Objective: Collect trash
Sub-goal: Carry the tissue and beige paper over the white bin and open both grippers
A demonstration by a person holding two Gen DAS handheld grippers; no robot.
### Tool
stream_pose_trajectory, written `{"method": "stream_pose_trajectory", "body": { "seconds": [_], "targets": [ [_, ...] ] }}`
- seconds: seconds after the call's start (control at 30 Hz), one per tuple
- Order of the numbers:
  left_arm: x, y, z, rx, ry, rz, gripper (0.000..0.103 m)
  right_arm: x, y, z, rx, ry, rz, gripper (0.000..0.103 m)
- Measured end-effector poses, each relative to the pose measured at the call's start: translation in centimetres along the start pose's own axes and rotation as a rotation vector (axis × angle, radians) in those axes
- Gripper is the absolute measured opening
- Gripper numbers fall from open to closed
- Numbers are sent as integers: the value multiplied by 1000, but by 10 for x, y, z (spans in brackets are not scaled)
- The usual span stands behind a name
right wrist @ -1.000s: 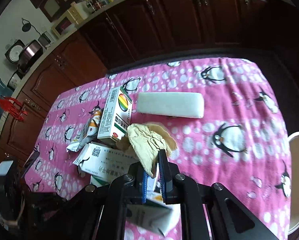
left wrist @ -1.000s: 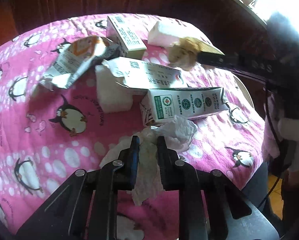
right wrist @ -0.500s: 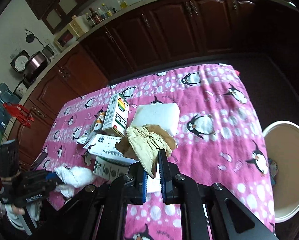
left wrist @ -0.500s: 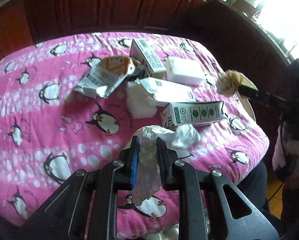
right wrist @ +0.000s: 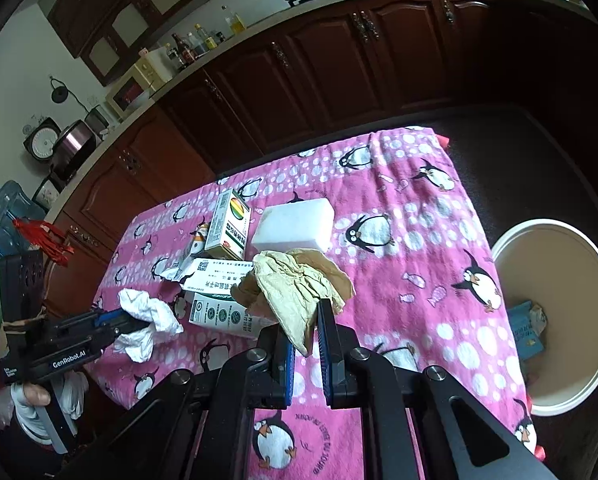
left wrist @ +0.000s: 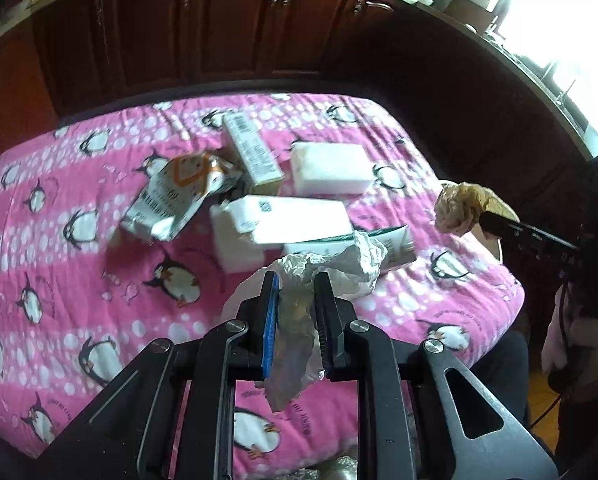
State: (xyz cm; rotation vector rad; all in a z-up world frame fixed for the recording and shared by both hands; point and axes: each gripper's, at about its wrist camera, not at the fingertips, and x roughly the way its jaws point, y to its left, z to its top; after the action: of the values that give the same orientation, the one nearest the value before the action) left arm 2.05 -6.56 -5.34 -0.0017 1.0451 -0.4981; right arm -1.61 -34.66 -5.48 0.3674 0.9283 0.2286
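My left gripper point(left wrist: 295, 280) is shut on a crumpled white tissue point(left wrist: 339, 264) and holds it above the near edge of the pink penguin tablecloth point(left wrist: 79, 248). It also shows in the right wrist view point(right wrist: 139, 322). My right gripper point(right wrist: 303, 308) is shut on a crumpled brown paper wad point(right wrist: 295, 284), held above the table's right part; the wad also shows in the left wrist view point(left wrist: 459, 208). On the table lie a snack wrapper point(left wrist: 179, 196), a medicine box point(left wrist: 253, 152), white foam blocks point(left wrist: 331, 168), a white carton point(left wrist: 291, 220) and a green-print carton point(right wrist: 223, 316).
A round cream trash bin point(right wrist: 559, 320) stands on the floor right of the table, with a blue item and scraps inside. Dark wood cabinets point(left wrist: 219, 28) run behind the table. Water bottles point(right wrist: 7, 208) stand at far left.
Both grippers have risen and drawn back from the table with their loads. The right gripper has swung toward the bin, which has come further into view.
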Motion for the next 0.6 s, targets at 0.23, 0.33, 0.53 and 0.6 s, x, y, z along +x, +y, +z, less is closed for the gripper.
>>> {"method": "stream_pose_trajectory", "body": {
  "seconds": [0.23,0.33,0.53,0.6],
  "targets": [
    [0,-23,15,28,-18,-25,15,-12,-12,-4,27,-20,-8,9],
    [4,-33,20,38,-19,-37,15,-16,-18,-4,43,-30,-13,9],
    [14,-54,33,70,-13,-59,15,-25,-32,-7,72,-46,-29,9],
    [18,-61,37,84,-9,-68,15,-29,-39,-7,84,-53,-40,9]
  ]
}}
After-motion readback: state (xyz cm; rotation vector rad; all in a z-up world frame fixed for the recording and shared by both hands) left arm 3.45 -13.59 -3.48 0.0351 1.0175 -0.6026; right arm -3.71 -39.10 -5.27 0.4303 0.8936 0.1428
